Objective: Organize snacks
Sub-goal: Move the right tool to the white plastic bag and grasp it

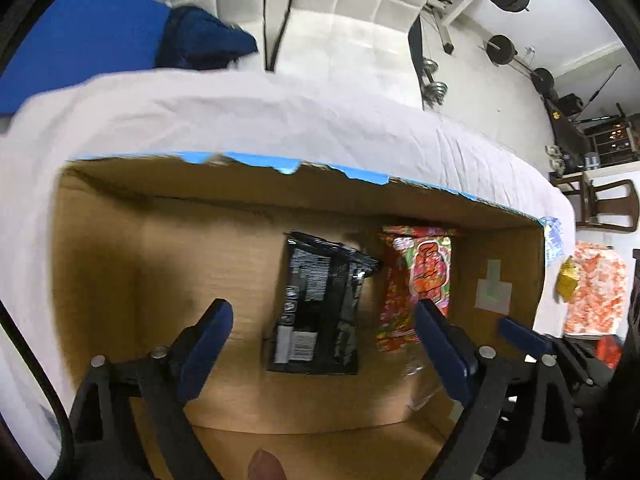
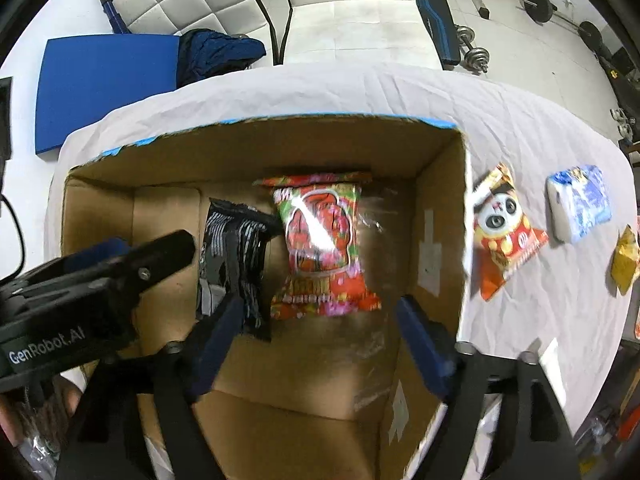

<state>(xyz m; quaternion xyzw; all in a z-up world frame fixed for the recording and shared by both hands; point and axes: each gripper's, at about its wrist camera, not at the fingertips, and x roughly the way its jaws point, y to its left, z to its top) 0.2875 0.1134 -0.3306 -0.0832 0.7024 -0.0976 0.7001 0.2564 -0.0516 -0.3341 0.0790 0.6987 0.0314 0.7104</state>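
Step in hand, judged: deposit into cardboard box (image 2: 440, 216) complete for two packets. Black packet (image 2: 236, 264) and red packet (image 2: 324, 248) flat on box floor, side by side, edges touching or overlapping.

Left gripper (image 1: 320, 344): jaws wide apart, nothing between pads, above black packet. Right gripper (image 2: 316, 340): jaws wide apart, empty, above red packet. Both pointed steeply down into box.

Remaining stock in right wrist view, outside box at 3 o'clock: panda packet (image 2: 504, 240) just beside box wall; blue-white packet (image 2: 580, 204) farther out; yellow packet (image 2: 626, 258) near table edge.

Next move, judged: lift clear of box wall, travel toward 3 o'clock, close on panda packet. Crinkly film: grip at body, not at seam.

Surface: table under creased white cloth (image 2: 520, 120). Room: white floor, blue mat (image 2: 100, 84) at 10 o'clock, dumbbells (image 2: 474, 50) at 1 o'clock.
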